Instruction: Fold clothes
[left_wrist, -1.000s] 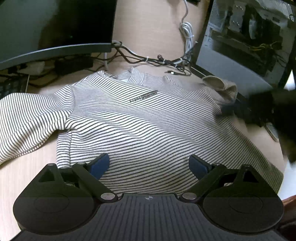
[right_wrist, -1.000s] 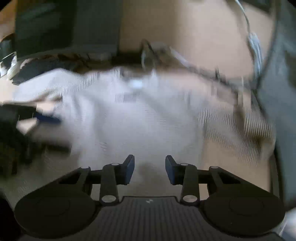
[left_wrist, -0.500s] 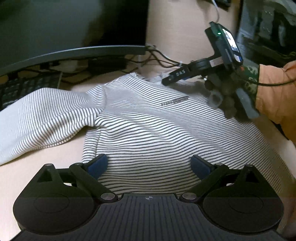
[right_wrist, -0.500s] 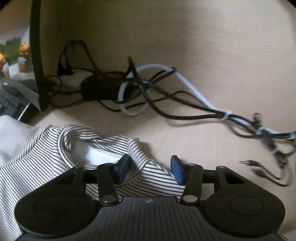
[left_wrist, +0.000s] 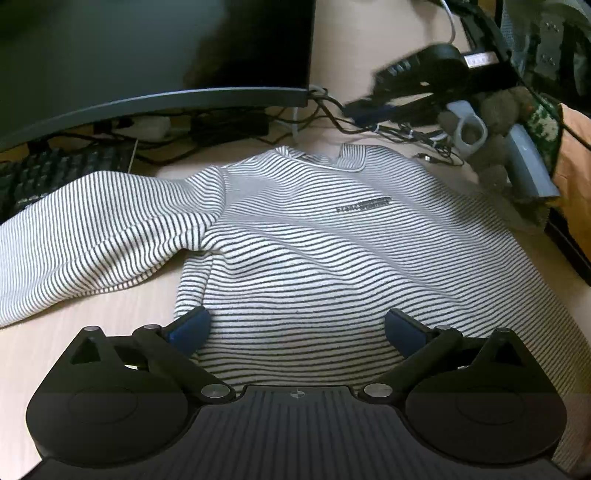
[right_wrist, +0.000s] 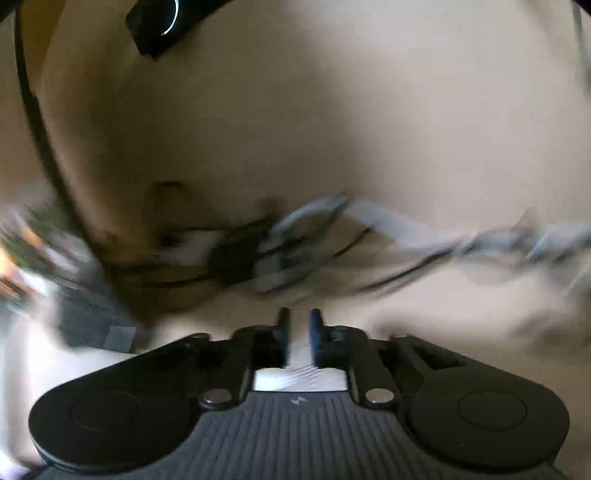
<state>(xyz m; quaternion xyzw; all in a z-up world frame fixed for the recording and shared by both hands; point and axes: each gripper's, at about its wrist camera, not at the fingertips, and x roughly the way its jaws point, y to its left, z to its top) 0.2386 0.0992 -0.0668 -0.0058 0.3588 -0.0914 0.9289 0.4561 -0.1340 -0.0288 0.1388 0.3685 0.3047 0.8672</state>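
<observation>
Left gripper (left_wrist: 295, 328) is hovering w/ jaws spread wide over the lower hem of the striped sweater (left_wrist: 332, 258), gripping nothing. Sweater is lying flat on the desk (left_wrist: 92, 325), collar toward the monitor (left_wrist: 147, 55), one sleeve (left_wrist: 92, 236) trailing left beside bare desk. Right gripper (right_wrist: 298, 332) is sitting w/ fingers nearly together, blurred; striped cloth is showing betw them, can't tell if pinched. Cables (right_wrist: 314, 236) are smearing beyond

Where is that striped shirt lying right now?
In the left wrist view the striped shirt lies flat on the desk before the monitor, collar toward the cables, one sleeve stretching left near the keyboard.
</observation>
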